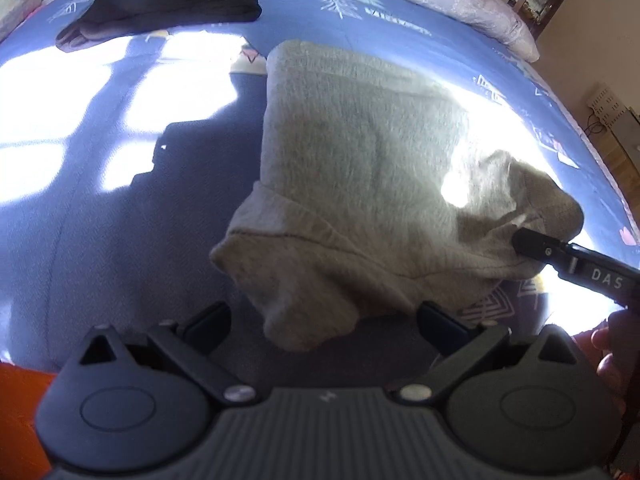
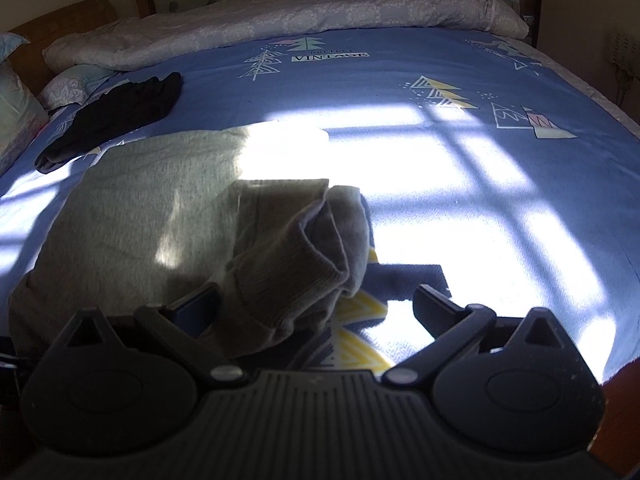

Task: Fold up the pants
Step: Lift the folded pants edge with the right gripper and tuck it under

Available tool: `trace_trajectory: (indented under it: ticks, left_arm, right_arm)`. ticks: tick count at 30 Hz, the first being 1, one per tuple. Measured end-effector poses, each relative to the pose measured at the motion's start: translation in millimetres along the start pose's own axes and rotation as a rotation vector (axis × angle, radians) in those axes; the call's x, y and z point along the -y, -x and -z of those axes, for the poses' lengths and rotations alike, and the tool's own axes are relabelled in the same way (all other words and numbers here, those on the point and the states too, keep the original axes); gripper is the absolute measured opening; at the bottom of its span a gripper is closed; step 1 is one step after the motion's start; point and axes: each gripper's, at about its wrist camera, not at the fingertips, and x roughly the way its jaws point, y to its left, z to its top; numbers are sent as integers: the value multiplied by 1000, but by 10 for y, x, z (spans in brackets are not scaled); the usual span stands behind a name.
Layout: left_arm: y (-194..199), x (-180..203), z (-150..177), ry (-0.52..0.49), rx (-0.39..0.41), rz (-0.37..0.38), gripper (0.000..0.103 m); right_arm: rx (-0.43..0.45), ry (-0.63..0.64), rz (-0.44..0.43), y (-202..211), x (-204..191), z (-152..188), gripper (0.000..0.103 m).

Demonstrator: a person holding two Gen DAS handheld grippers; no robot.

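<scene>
The grey pants lay partly folded on a bed covered by a blue sheet printed with triangular trees and the word "VINTAGE". Strong sunlight fell across the sheet in bright window-pane patches, with dark shadows between them. A pale patterned quilt was rolled along the far edge of the bed, and a dark garment lay bunched on the sheet toward the far left, well apart from the pants. Pillows rested at the left end against a wooden headboard. Beyond the bed stood a cream wall, and a doorway showed in the upper right of the left wrist view. The left gripper hung with its jaws spread wide, a drooping corner of the pants lying between them but not pinched. The right gripper also had its jaws wide apart, the ribbed waistband end of the pants bunched against its left finger. In the left wrist view one right finger pressed into the cloth at the pants' right edge.
</scene>
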Motion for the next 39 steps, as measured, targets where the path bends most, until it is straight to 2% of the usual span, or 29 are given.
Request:
trace_trajectory:
  ticks: [4, 9, 13, 19, 22, 26, 34, 37, 39]
  left_arm:
    - [376, -87, -62, -46, 97, 31, 102]
    - [585, -352, -221, 28, 144, 22, 103]
    - [532, -540, -388, 104, 117, 33, 102]
    - [322, -688, -607, 180, 73, 122, 97]
    - [190, -655, -687, 175, 57, 148, 95]
    - [-2, -597, -774, 158, 21, 164, 90]
    - [-349, -499, -882, 118, -39, 226, 88]
    - [-481, -485, -873, 122, -82, 252, 79]
    - [-566, -450, -827, 125, -105, 279, 66]
  right_arm:
    - [9, 12, 0, -1, -2, -18, 103]
    - [1, -1, -14, -53, 22, -39, 103]
    - [-3, -12, -27, -60, 53, -51, 103]
    - [11, -130, -108, -6, 356, -165, 103]
    - [3, -210, -138, -12, 538, -237, 102]
    - [-11, -286, -180, -54, 678, -309, 92]
    - [-61, -358, -261, -352, 757, -431, 85]
    - [-91, -393, -303, -507, 731, -418, 77]
    - [-124, -428, -327, -607, 708, -391, 69]
